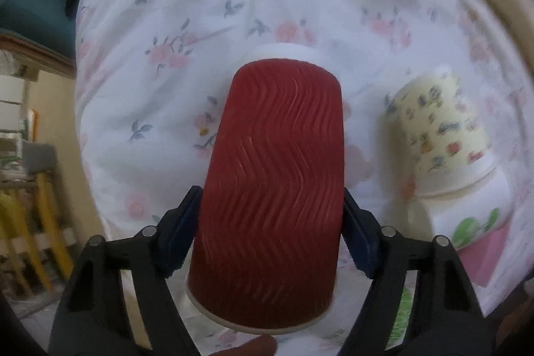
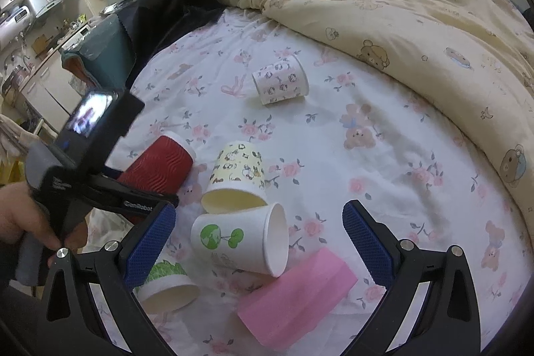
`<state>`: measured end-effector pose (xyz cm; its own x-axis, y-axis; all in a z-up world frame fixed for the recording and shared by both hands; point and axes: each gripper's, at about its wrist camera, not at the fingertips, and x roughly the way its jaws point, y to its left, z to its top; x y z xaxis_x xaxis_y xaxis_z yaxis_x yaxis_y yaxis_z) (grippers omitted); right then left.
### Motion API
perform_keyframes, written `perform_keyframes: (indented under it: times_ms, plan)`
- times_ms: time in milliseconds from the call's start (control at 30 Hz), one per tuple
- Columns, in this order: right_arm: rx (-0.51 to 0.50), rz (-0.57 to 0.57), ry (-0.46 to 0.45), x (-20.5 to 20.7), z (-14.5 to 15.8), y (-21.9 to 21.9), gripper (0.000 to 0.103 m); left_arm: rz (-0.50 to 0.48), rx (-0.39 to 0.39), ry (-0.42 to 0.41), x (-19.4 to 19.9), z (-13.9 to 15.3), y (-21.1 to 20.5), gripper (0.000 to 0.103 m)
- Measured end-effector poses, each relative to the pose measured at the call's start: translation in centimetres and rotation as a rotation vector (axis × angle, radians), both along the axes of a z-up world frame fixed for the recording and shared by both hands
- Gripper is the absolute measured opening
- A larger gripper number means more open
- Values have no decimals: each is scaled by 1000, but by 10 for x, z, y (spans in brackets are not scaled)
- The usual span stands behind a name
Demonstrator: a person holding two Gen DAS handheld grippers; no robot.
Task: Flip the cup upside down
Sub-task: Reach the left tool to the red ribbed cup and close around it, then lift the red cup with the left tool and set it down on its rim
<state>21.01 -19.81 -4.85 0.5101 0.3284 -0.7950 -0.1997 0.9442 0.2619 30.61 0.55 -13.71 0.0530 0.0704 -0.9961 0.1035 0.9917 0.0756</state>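
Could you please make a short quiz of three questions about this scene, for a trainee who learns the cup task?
1. True or false: the left gripper is shut on the red cup.
2. Multiple choice: the right gripper is (A) shut on the pink block, (B) open and holding nothing, (C) shut on a white cup.
3. Fill the gap: the white cup with the green tree print lies on its ____ on the floral sheet.

Key: 1 true; 2 B; 3 side.
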Motion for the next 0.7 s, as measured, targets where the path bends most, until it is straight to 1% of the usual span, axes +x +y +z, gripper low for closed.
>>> perform_keyframes:
  times_ms: [67,167,300,467,600,633,700]
  plan:
    - [-1,-6,5,0,-1,-2,102,13,3,-16,-2,6,3,74]
    - [-15,-25,2,1,-1,-4,102,53,-18,-31,-7,21,10,74]
    - [-4,-46,4,2,3,-9,102,79,-38,-81,-20,49,15,74]
    - [10,-50,-22,-11,24,-11,102,94,-86,-114,-44,88,19,74]
    - [29,-41,-34,-31,46,-13,102,92,-72,-201,-70,127,15,74]
    - [30,-41,-42,-37,51,-14,102,96,-81,-223,-77,136,15,74]
    - [36,-46,-56,-52,61,-17,102,101,-107,-243,-88,151,14,74]
